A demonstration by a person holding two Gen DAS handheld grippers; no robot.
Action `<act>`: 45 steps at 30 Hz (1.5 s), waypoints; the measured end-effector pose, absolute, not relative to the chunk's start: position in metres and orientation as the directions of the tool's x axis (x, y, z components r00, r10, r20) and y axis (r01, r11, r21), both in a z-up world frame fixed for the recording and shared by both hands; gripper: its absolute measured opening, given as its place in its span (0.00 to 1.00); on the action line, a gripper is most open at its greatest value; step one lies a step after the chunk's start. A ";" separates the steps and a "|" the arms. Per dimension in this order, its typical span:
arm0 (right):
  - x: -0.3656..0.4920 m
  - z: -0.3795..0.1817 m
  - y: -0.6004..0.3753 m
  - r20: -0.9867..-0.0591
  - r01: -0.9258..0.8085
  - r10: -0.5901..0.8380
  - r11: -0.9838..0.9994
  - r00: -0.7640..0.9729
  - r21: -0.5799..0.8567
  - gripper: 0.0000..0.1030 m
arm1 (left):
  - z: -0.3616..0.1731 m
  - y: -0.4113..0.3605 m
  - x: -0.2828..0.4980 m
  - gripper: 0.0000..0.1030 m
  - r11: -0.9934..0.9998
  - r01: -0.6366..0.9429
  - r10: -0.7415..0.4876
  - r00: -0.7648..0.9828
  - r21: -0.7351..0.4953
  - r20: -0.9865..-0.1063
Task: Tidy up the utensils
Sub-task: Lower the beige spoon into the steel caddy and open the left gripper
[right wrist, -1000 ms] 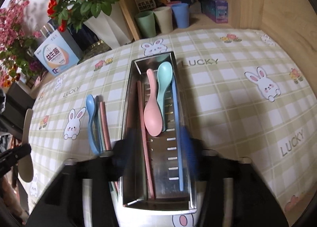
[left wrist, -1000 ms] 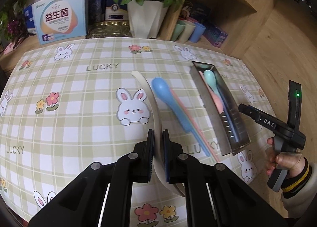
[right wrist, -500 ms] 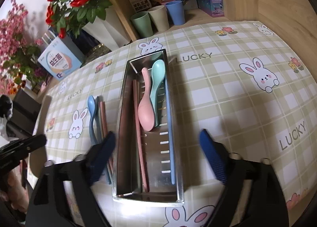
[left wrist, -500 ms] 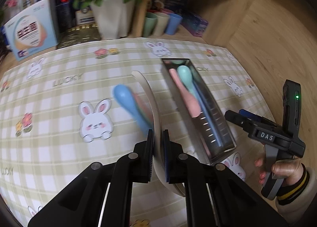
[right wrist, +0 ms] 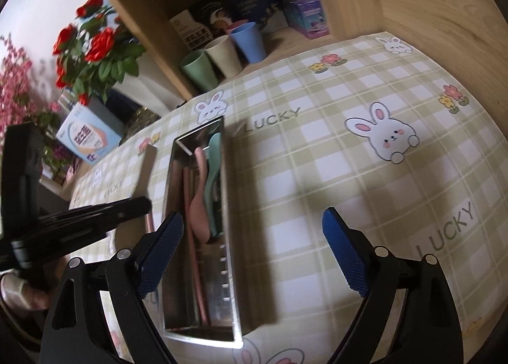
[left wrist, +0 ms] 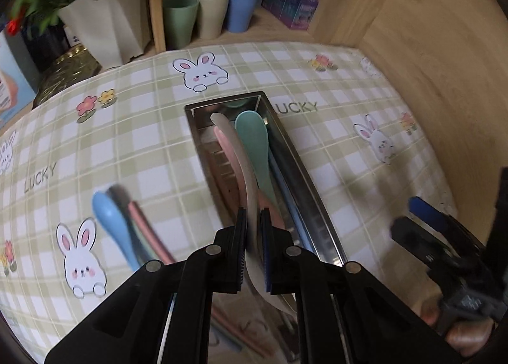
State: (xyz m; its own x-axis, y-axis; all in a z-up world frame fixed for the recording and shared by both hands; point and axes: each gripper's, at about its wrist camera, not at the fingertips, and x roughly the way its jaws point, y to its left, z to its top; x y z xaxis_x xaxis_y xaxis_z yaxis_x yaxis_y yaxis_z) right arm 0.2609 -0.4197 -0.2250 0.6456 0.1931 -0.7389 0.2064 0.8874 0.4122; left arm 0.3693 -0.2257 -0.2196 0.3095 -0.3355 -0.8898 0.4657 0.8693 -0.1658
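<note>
The left hand-held gripper (left wrist: 253,249) is clenched on a cream spoon (left wrist: 246,173) at mid-handle, its bowl over the steel tray (left wrist: 317,202) at frame centre. It looks light, stiff and smooth, so a handle grip suits. The right hand-held gripper (right wrist: 252,256) gapes, holding nothing.

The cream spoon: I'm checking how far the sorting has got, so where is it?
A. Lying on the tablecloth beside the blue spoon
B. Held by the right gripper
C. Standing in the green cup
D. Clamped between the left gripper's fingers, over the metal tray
D: the left gripper is shut on the cream spoon, which reaches out over the metal tray.
</note>
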 end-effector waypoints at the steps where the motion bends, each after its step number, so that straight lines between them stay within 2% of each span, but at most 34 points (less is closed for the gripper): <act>1: 0.261 -0.227 -0.423 -0.739 0.215 0.192 0.883 0.646 0.417 0.84 | -0.223 -0.232 0.374 0.09 0.870 0.469 -0.319 0.302 -0.152 -0.898; 14: 0.263 -0.239 -0.438 -0.736 0.246 0.202 0.857 0.646 0.452 0.84 | -0.251 -0.269 0.395 0.09 0.858 0.511 -0.124 0.316 0.059 -0.941; 21: 0.259 -0.242 -0.449 -0.742 0.277 0.190 0.845 0.643 0.457 0.84 | -0.264 -0.283 0.399 0.09 0.843 0.526 -0.069 0.317 0.114 -0.946; 28: 0.257 -0.243 -0.457 -0.744 0.301 0.179 0.834 0.644 0.462 0.84 | -0.264 -0.286 0.407 0.10 0.850 0.527 -0.145 0.268 0.019 -0.952; 31: 0.256 -0.243 -0.458 -0.747 0.307 0.176 0.833 0.641 0.460 0.84 | -0.263 -0.281 0.412 0.19 0.865 0.498 -0.212 0.240 -0.067 -0.947; 32: 0.256 -0.243 -0.458 -0.748 0.310 0.175 0.832 0.640 0.460 0.84 | -0.261 -0.278 0.413 0.25 0.864 0.491 -0.249 0.228 -0.109 -0.941; 33: 0.255 -0.243 -0.458 -0.749 0.312 0.175 0.831 0.639 0.461 0.84 | -0.260 -0.278 0.413 0.26 0.864 0.489 -0.260 0.225 -0.122 -0.939; 45: 0.252 -0.226 -0.439 -0.748 0.279 0.168 0.858 0.642 0.432 0.84 | -0.201 -0.231 0.398 0.26 0.845 0.505 -0.372 0.317 -0.177 -0.872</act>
